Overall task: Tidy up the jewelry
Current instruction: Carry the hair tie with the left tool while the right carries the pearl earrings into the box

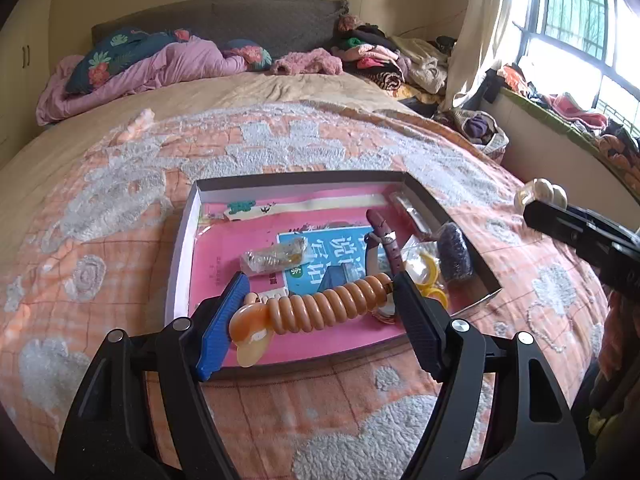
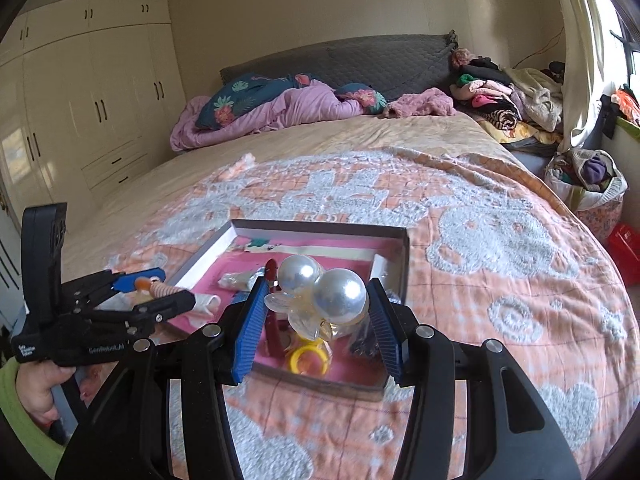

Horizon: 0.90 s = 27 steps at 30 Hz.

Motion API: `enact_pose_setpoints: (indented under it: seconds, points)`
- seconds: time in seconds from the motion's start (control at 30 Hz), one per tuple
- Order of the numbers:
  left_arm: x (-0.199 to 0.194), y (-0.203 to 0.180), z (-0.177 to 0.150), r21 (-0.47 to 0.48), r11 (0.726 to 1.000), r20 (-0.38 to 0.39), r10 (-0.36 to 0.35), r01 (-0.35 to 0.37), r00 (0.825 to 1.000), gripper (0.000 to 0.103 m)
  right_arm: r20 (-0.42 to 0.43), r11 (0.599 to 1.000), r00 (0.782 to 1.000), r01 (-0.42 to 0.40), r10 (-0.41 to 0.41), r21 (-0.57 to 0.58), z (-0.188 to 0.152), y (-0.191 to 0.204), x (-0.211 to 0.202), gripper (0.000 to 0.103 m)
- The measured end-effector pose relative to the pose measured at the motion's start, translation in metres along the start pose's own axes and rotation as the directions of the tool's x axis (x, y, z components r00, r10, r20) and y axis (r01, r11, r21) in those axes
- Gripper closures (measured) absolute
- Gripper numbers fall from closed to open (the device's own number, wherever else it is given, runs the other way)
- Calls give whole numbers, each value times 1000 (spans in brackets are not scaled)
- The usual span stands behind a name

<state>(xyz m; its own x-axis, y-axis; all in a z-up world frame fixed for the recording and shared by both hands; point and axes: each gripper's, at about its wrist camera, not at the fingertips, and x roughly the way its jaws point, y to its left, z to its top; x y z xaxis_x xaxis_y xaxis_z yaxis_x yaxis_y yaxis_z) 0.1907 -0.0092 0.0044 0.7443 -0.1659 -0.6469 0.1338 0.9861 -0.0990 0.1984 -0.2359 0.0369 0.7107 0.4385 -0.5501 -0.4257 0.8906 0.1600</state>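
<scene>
Left gripper (image 1: 320,300) clamped on ribbed orange hair clip (image 1: 320,304), right gripper (image 2: 316,320) clamped on pearl hair clip (image 2: 320,292), both held above shallow tray (image 1: 182,264) on bed; "GenRobot.AI" printed on left gripper's body, large Chinese characters on blue book cover (image 1: 320,252) inside tray

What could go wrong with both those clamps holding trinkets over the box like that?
The left gripper pinches the orange coiled hair clip only by its ends, so it could twist free. The right gripper squeezes a pearl hair clip on round, smooth pearls that may slip. Either would fall among the loose pieces in the box.
</scene>
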Motion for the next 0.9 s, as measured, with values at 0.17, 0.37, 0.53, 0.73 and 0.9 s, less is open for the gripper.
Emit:
enact_pose_setpoints:
  seconds: [0.17, 0.37, 0.53, 0.73, 0.9]
  points:
    - [13, -1, -4, 7, 1000, -18, -4, 5, 1000, 37, -27, 1000, 1000, 11, -11, 2, -5, -3, 15, 54]
    - [27, -1, -10, 14, 1000, -48, -2, 2, 999, 37, -55, 1000, 998, 22, -22, 11, -15, -8, 29, 54]
    - [34, 1, -14, 15, 1000, -69, 7, -6, 998, 37, -72, 1000, 997, 28, -27, 12, -23, -10, 37, 54]
    - [39, 4, -16, 11, 1000, -82, 22, -21, 996, 37, -104, 1000, 994, 21, -22, -14, -28, -5, 48, 54]
    - [40, 7, -16, 8, 1000, -79, 30, -29, 996, 37, -138, 999, 990, 27, -33, -45, -35, 1, 60, 54]
